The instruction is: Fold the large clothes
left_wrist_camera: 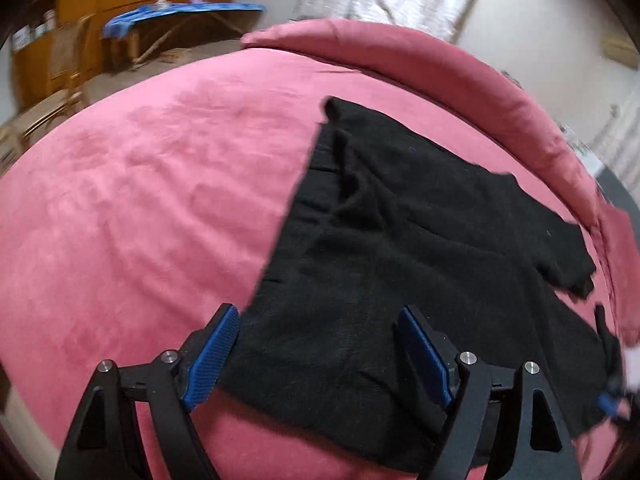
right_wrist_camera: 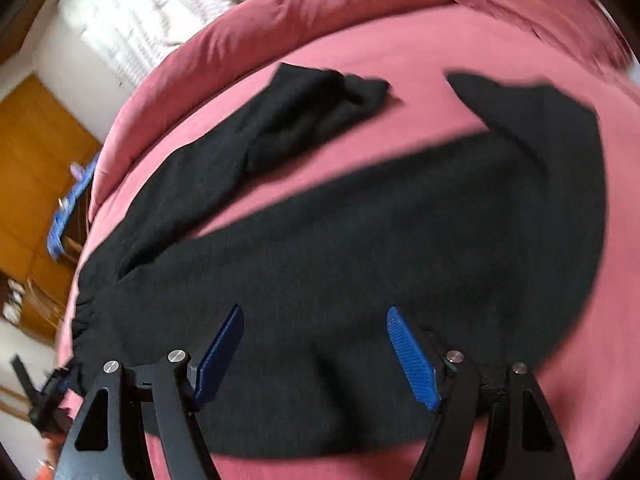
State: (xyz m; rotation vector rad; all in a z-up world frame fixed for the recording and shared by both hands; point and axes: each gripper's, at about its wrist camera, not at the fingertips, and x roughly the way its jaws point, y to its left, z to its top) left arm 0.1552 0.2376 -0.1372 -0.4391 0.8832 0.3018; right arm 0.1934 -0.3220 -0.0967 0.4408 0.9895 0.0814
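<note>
On the pink bed (left_wrist_camera: 120, 200) the black garment (left_wrist_camera: 400, 260) lay spread, one sleeve (right_wrist_camera: 260, 128) partly doubled over, folding apparently barely begun, while left gripper (left_wrist_camera: 320, 356) and right gripper (right_wrist_camera: 316, 352) hovered above, jaws wide, empty.

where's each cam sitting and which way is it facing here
Left wrist: sits on the left gripper, angled down over the pink bed at the black garment; its own open jaws show, wooden furniture beyond.
Right wrist: sits on the right gripper, angled down at the black garment spread wide; its open jaws show, and the other gripper at the left edge.
Shared: the same garment and bed; nothing is gripped.
</note>
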